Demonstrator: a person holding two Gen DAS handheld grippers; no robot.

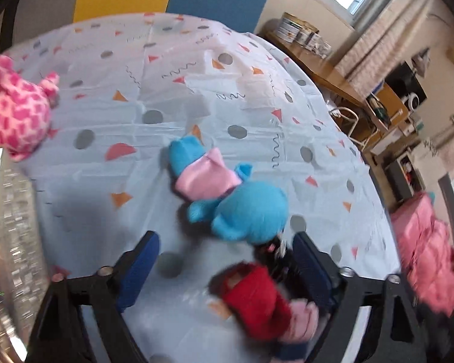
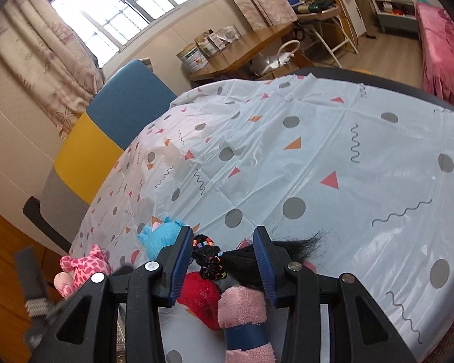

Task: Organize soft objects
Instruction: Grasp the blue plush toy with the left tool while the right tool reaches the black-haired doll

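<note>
A: The table (image 2: 317,157) has a patterned cloth; a window and curtains are behind it.

B: Which step is it?

A: I judge a pick. The right gripper (image 2: 224,260) is clenched on the doll (image 2: 242,299) near the table's edge, its long axis along the fingers, hair forward.

B: And the left gripper (image 1: 227,260)?

A: Released, wide, empty, just before the blue toy (image 1: 227,196). Next it must lower around it. The pink toy (image 1: 15,106) waits apart.

Daylight comes through a barred window (image 2: 127,9) with pale curtains (image 2: 45,69). A wooden desk (image 2: 245,51) stands along the wall; something pink, maybe a bed (image 2: 442,48), lies beyond.
</note>
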